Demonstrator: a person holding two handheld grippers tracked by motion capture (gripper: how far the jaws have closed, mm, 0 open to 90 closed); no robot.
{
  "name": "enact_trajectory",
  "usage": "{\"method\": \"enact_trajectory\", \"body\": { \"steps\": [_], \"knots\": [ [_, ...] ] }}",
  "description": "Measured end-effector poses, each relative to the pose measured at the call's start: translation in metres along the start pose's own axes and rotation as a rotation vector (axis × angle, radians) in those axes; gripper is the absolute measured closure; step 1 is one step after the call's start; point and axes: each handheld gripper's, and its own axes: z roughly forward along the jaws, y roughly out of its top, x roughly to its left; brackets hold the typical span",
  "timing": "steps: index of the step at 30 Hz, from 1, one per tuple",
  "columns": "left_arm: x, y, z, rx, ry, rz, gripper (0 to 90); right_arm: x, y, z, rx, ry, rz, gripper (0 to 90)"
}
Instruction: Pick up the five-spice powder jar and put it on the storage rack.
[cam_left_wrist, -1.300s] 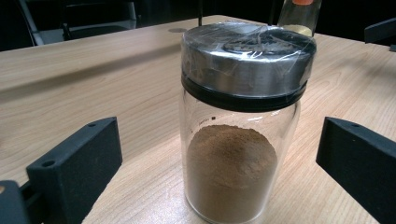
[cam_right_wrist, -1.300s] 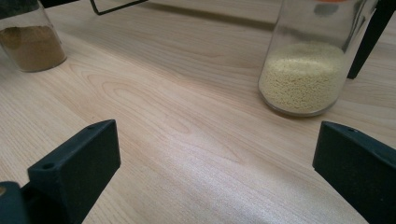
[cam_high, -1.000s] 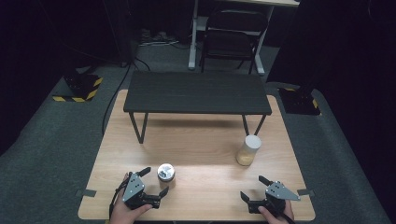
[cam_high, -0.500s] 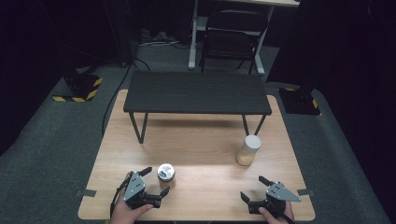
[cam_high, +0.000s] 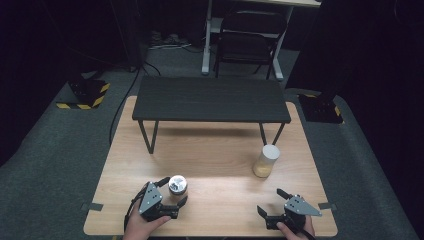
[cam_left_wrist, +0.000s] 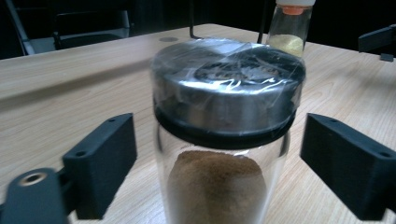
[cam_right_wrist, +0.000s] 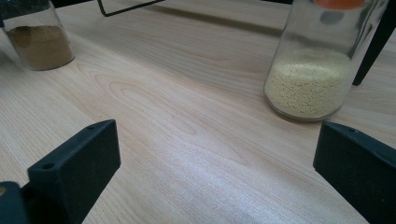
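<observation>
A glass jar of brown powder with a metal lid under clear film stands near the wooden table's front left. My left gripper is open around it. In the left gripper view both jaws stand clear of the jar, one on each side, and the gripper is level with its neck. A white-lidded jar of yellow grains stands at the right. My right gripper is open on the table in front of it, with nothing between its jaws. The grain jar is ahead to its right and the brown jar far left.
A low black shelf on thin metal legs spans the back half of the table. A dark chair and a desk leg stand on the carpet beyond. Yellow-and-black marked boxes sit on the floor at both sides.
</observation>
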Motion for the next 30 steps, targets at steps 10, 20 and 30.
{"method": "enact_trajectory", "body": {
  "steps": [10, 20, 30],
  "knots": [
    [-0.0006, 0.0018, 0.0038, 0.005, 0.004, -0.002, 29.7, -0.0002, -0.0005, -0.0003, -0.003, 0.000, 0.002, 0.1],
    [-0.0014, 0.0036, 0.0037, 0.011, 0.008, -0.013, 30.8, -0.0005, -0.0008, -0.0004, -0.004, 0.001, 0.003, 0.1],
    [-0.0031, 0.0067, 0.0015, -0.002, 0.009, -0.019, 31.0, -0.0008, -0.0014, -0.0006, -0.008, 0.003, 0.004, 0.1]
  ]
}}
